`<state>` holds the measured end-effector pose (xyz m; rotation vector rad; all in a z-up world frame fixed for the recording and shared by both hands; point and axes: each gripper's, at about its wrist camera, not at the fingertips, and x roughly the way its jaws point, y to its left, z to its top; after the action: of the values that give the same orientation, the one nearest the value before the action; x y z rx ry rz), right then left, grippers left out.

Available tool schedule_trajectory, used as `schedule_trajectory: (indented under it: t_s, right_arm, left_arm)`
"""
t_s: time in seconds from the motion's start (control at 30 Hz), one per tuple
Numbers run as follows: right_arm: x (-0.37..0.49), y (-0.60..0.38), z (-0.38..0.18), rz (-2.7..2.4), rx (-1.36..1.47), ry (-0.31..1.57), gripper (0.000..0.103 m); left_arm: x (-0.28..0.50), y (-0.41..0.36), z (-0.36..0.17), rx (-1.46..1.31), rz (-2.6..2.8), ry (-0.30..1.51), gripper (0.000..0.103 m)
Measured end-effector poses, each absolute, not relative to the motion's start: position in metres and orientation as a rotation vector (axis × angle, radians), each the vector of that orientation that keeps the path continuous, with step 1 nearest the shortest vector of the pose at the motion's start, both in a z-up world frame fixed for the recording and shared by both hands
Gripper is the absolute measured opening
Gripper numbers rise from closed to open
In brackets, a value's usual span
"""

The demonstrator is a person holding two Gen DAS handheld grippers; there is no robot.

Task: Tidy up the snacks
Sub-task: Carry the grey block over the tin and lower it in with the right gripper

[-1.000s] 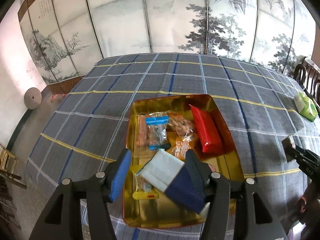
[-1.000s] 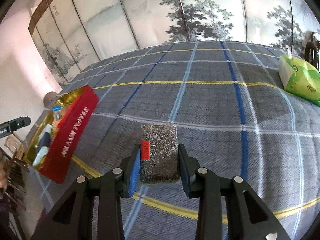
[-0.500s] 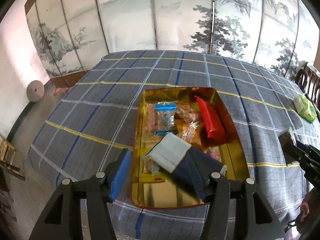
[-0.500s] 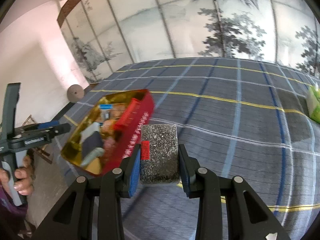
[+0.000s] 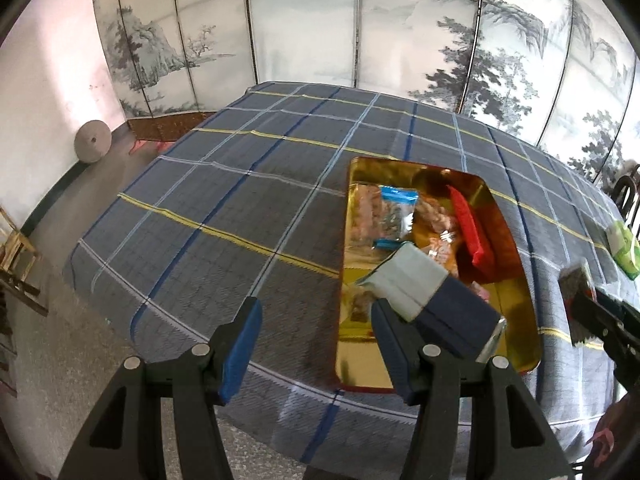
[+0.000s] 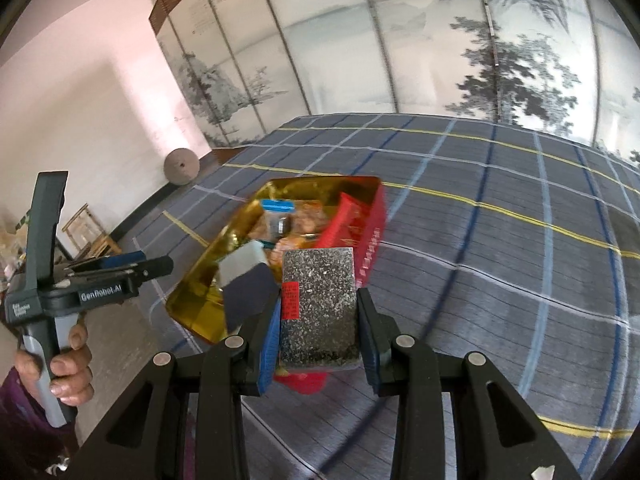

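A gold tin with red sides (image 5: 516,344) (image 6: 372,224) sits on the plaid tablecloth and holds several snack packets, among them a red pack (image 5: 472,232) and a white and navy pack (image 5: 436,300) (image 6: 244,280). My left gripper (image 5: 316,340) is open and empty, left of the tin and back from the table edge. My right gripper (image 6: 318,324) is shut on a black speckled snack pack (image 6: 318,304), held in the air beside the tin's near right side; it also shows at the right of the left wrist view (image 5: 576,284).
A green tissue pack (image 5: 622,246) lies on the table at the far right. A painted folding screen (image 5: 360,20) stands behind the table. A round stone disc (image 5: 93,145) leans on the left wall, with wooden chairs nearby.
My left gripper has let go of the white and navy pack in the tin and pulled back to the left. My right gripper has carried the speckled pack up and over toward the tin.
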<state>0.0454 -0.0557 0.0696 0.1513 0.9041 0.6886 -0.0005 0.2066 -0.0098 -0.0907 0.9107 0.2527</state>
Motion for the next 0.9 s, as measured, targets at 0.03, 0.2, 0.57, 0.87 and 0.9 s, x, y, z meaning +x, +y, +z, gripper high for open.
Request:
schedule_trajectory:
  t_s: [0.03, 0.2, 0.57, 0.87, 0.9]
  right_arm:
    - [0.047, -0.051, 0.070, 0.695, 0.149, 0.905, 0.032]
    - [0.062, -0.028, 0.067, 0.723, 0.150, 0.921, 0.032]
    - [0.094, 0.015, 0.056, 0.737, 0.118, 0.960, 0.032]
    - [0.107, 0.032, 0.044, 0.716, 0.093, 0.999, 0.032]
    - [0.109, 0.034, 0.043, 0.712, 0.090, 1.003, 0.032]
  left_arm:
    - [-0.001, 0.206, -0.010, -0.084, 0.254, 0.911, 0.058]
    - [-0.004, 0.207, -0.011, -0.075, 0.251, 0.910, 0.058]
    - [-0.003, 0.214, -0.012, -0.070, 0.259, 0.923, 0.058]
    - [0.001, 0.220, -0.017, -0.058, 0.271, 0.929, 0.058]
    - [0.001, 0.220, -0.017, -0.058, 0.270, 0.930, 0.058]
